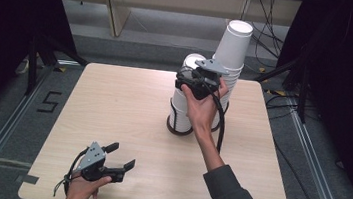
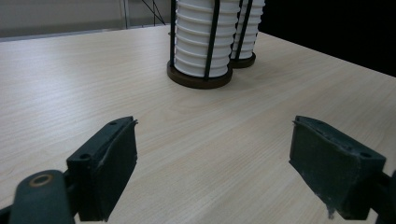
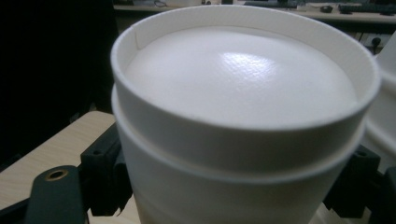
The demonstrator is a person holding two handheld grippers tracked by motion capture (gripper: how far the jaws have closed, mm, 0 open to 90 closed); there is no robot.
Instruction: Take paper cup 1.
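While we look down from the high view, we see the right hand-held gripper point(image 1: 197, 82) just right of the frame's centre, its jaws set on either side of the top of the nearer stack of white paper cups point(image 1: 181, 111), which stands upside down in a dark wire holder point(image 1: 180, 128) on the light wooden desk point(image 1: 113, 107). In the right gripper view the upturned cup point(image 3: 243, 116) sits between the two black jaws at the lower left and lower right of the frame, both pressed against its wall, so we read this hand-held gripper as closed on that top cup; a second rim shows just below the first, and we cannot tell whether one cup or more is in the grip. Just behind and to the right in the high view, a taller stack of cups point(image 1: 231, 53) leans a little to the right, its top near the upper middle of the frame. At the lower left of the high view the left hand-held gripper point(image 1: 118, 157) is held just over the desk near its front edge, well apart from both stacks. In the left gripper view its jaws stand apart with bare wood between them and nothing held, and the two holders appear at the upper middle of that frame, side by side.
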